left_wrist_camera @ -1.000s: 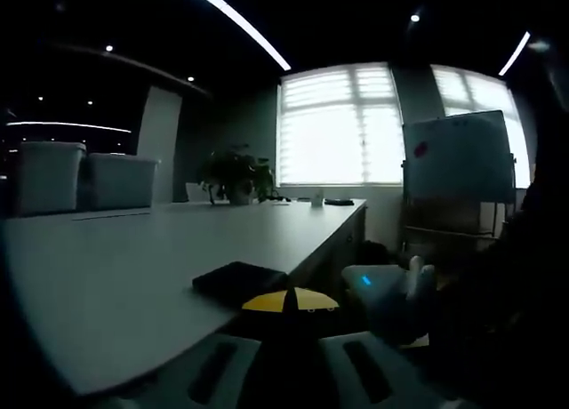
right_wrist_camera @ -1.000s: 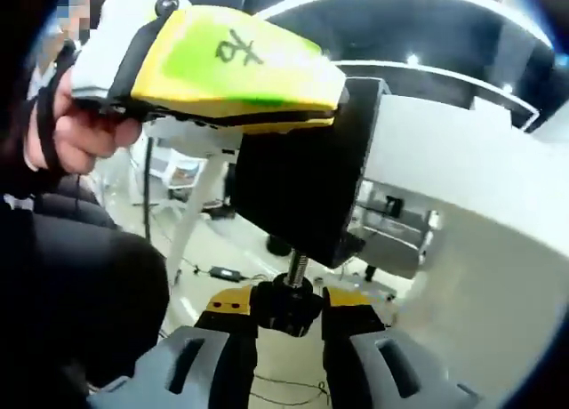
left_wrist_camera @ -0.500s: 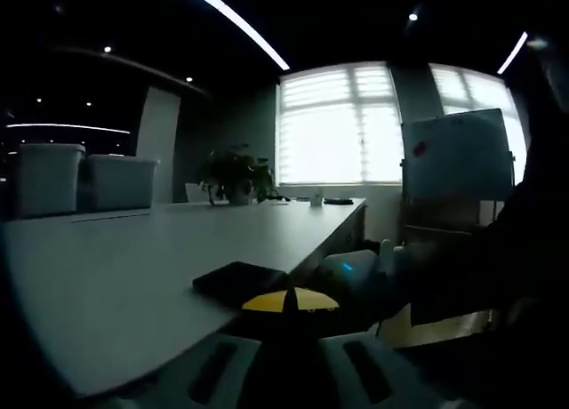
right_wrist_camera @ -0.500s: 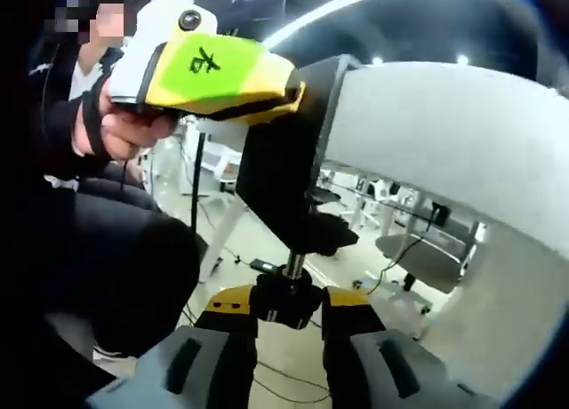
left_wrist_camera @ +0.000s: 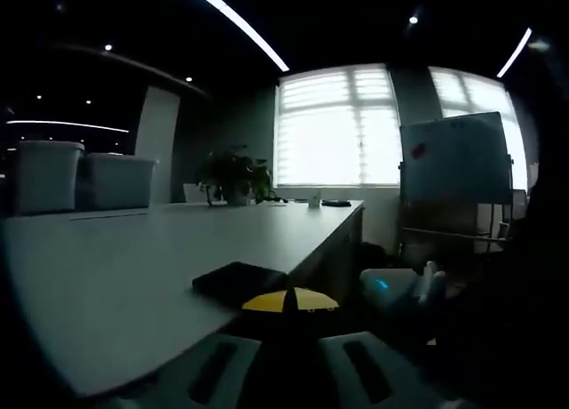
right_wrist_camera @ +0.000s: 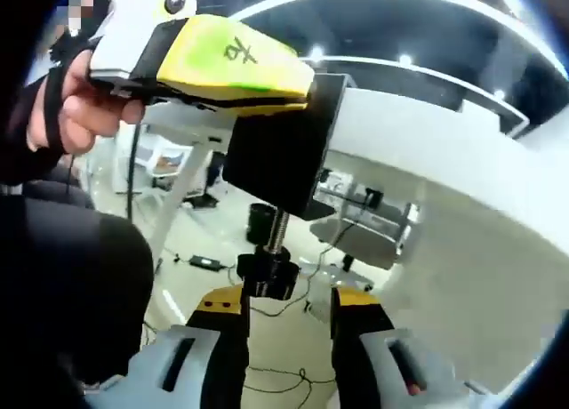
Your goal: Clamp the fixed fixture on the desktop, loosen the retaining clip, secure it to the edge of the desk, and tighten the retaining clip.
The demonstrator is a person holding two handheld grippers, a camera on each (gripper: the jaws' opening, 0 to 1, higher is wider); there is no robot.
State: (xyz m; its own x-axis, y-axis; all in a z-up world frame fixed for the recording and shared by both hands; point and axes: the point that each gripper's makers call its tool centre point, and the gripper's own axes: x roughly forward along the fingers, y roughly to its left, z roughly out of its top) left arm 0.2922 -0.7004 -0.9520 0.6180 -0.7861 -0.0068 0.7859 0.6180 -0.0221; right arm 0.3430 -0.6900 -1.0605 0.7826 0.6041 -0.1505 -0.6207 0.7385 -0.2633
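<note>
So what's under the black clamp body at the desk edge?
A threaded screw runs down from the black clamp to a black knob between the right gripper jaws. The pad against the desk's underside is hidden.

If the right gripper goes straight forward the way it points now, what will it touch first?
Most likely the black screw knob of the clamp fixture, which sits at the mouth of the right gripper, between its open jaws. Beyond it the threaded screw rises to the clamp body. Depth is hard to judge.
</note>
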